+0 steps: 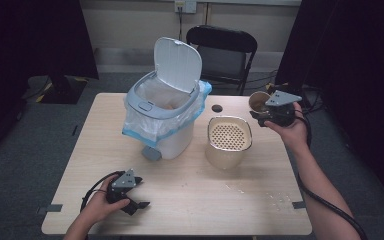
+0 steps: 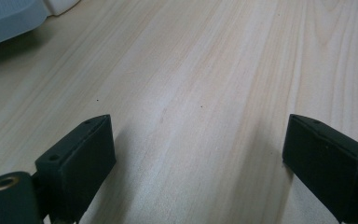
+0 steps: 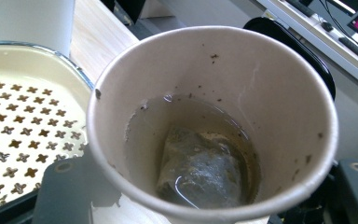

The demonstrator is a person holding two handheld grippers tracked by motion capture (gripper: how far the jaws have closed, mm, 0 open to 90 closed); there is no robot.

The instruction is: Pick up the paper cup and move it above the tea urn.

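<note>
Right gripper is held above the table's far right corner, its black jaws pinching a paper cup by the wall. Left gripper is rested low at the near left edge, jaws spread with bare wood between them.

Table, pale grained wood with squared edges, is left open across its whole near half; a few wet specks are seen toward the near right. Bin, white plastic with a rounded grey rim, is lined with a thin blue-edged bag, and its curved lid is stood upright. Strainer pot, cream and glossy with rounded corners, is set just right of the bin; its flat insert is pierced with small cross-shaped holes. Inside the tilted cup, a soggy tea bag is seen lying in murky liquid, dark flecks stuck to the smooth wall. A small dark disc is lying beyond the pot.
</note>
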